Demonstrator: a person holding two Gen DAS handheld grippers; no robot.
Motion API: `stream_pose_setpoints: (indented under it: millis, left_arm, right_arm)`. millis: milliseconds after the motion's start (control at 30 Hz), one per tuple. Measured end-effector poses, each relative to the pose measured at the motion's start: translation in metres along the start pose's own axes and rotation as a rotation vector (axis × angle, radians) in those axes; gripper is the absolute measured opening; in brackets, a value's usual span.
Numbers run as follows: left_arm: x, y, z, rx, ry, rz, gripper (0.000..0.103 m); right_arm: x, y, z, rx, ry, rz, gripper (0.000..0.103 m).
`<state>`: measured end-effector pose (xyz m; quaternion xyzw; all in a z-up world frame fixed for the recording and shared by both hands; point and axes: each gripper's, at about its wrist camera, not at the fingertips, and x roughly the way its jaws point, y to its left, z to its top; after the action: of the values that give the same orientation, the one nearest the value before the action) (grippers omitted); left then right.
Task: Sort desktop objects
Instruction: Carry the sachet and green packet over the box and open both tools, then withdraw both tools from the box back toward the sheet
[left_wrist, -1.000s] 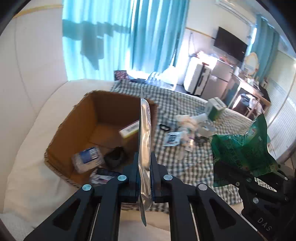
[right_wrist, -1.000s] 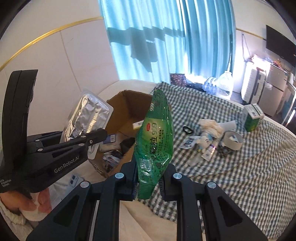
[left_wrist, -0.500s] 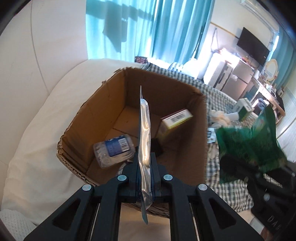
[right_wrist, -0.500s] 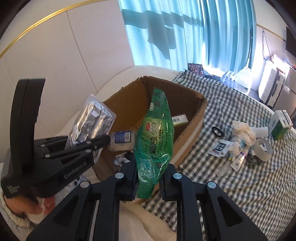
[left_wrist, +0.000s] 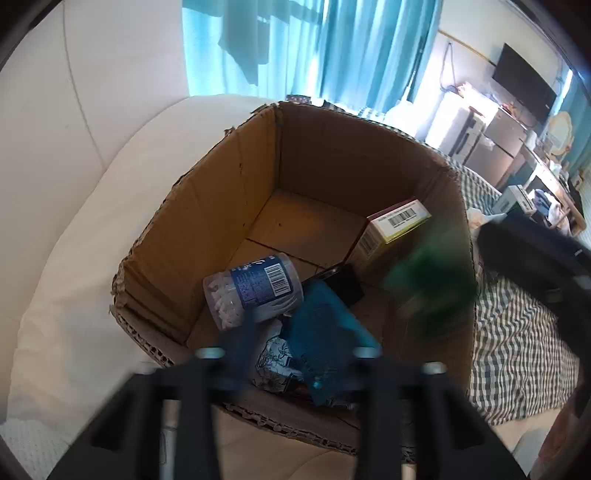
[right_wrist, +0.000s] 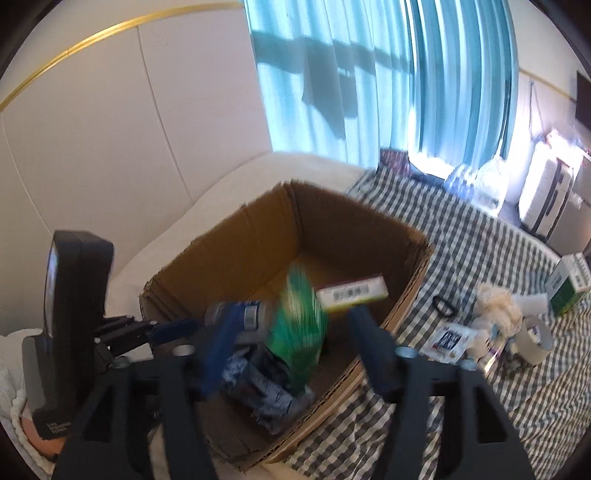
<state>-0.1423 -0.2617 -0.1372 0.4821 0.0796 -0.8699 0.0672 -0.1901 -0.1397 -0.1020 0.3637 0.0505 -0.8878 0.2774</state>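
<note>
Both grippers are held over the cardboard box (left_wrist: 229, 206) so that what was carried drops inside.

Nearest, the left gripper (left_wrist: 284, 354) is seen w/ jaws parted, having just been opening; nothing is pressed by its fingers (left_wrist: 240, 339). The blue-backed foil pack (left_wrist: 328, 332) is blurred between them, judged to be falling free into the box's near corner. The right gripper (right_wrist: 291, 354) is likewise spread, jaws just opened, no hold kept. The green snack bag (right_wrist: 299, 332) is smeared mid-drop between its fingers, above the box floor.

Inside the box, counted: 1 clear tub of cotton swabs (left_wrist: 255, 291) on its side, 1 small carton w/ barcode (left_wrist: 391, 232) leant against the right wall, 1 black item (left_wrist: 341, 284) (type cannot be told), 1 crumpled foil wrapper (left_wrist: 275, 363). Plus the 2 items dropping in, approx. 6 things total.

Further off, on the checked cloth (right_wrist: 461, 236), unsorted things are left: 1 black ring (right_wrist: 443, 306), 1 printed sachet (right_wrist: 450, 339), 1 white soft lump (right_wrist: 495, 310), 1 tape roll (right_wrist: 535, 336), 1 green-white box (right_wrist: 569, 284). Small bits beside them are too blurred to count.
</note>
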Motion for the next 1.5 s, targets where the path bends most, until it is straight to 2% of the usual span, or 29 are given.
stream_pose_setpoints:
  millis: [33,67,300,400,567,633,800,833,900,933,1033,1233,1333,1367,1433,1500]
  left_arm:
    - [-0.002,0.0,-0.001,-0.017,-0.01,0.004,0.067]
    - [-0.004,0.001,-0.001,-0.03,-0.019,0.005,0.07]
    - [-0.018,-0.006,-0.001,-0.025,-0.032,0.015,0.076]
    - [-0.033,-0.019,-0.002,-0.008,-0.062,-0.005,0.079]
    - [-0.06,-0.046,-0.006,0.033,-0.121,-0.038,0.09]
    - [-0.072,-0.057,-0.008,0.049,-0.157,-0.051,0.092]
    - [-0.112,-0.087,-0.017,0.056,-0.31,-0.156,0.096]
    - [-0.119,-0.092,-0.02,0.049,-0.341,-0.166,0.103]
    - [-0.132,-0.105,-0.027,0.01,-0.425,-0.203,0.103]
    - [-0.135,-0.112,-0.029,-0.004,-0.439,-0.205,0.103]
    - [-0.132,-0.137,-0.032,0.006,-0.42,-0.202,0.103]
    - [-0.101,-0.199,-0.042,0.141,-0.312,-0.158,0.103]
    - [-0.087,-0.214,-0.049,0.173,-0.281,-0.187,0.103]
    - [-0.082,-0.218,-0.051,0.181,-0.276,-0.2,0.103]
    - [-0.07,-0.228,-0.054,0.206,-0.254,-0.22,0.103]
    - [-0.054,-0.237,-0.052,0.23,-0.237,-0.187,0.103]
  right_arm:
    - [-0.005,0.0,0.001,-0.008,-0.028,-0.012,0.075]
    - [-0.009,0.0,0.002,-0.011,-0.045,-0.023,0.081]
    - [-0.032,-0.01,0.003,0.023,-0.076,-0.025,0.081]
    - [-0.05,-0.014,-0.003,0.028,-0.1,-0.052,0.081]
    - [-0.089,-0.034,-0.02,0.059,-0.14,-0.123,0.081]
    - [-0.109,-0.043,-0.031,0.061,-0.174,-0.174,0.082]
    - [-0.17,-0.078,-0.065,0.111,-0.333,-0.266,0.102]
    - [-0.182,-0.085,-0.07,0.125,-0.363,-0.265,0.103]
    - [-0.207,-0.099,-0.085,0.147,-0.426,-0.262,0.103]
    - [-0.215,-0.105,-0.091,0.158,-0.442,-0.278,0.103]
    - [-0.231,-0.125,-0.107,0.183,-0.438,-0.347,0.103]
    - [-0.242,-0.158,-0.134,0.22,-0.42,-0.463,0.103]
    - [-0.241,-0.175,-0.149,0.266,-0.413,-0.555,0.103]
    - [-0.238,-0.181,-0.154,0.289,-0.404,-0.568,0.103]
    - [-0.232,-0.196,-0.162,0.323,-0.369,-0.522,0.103]
    - [-0.218,-0.21,-0.168,0.353,-0.287,-0.507,0.103]
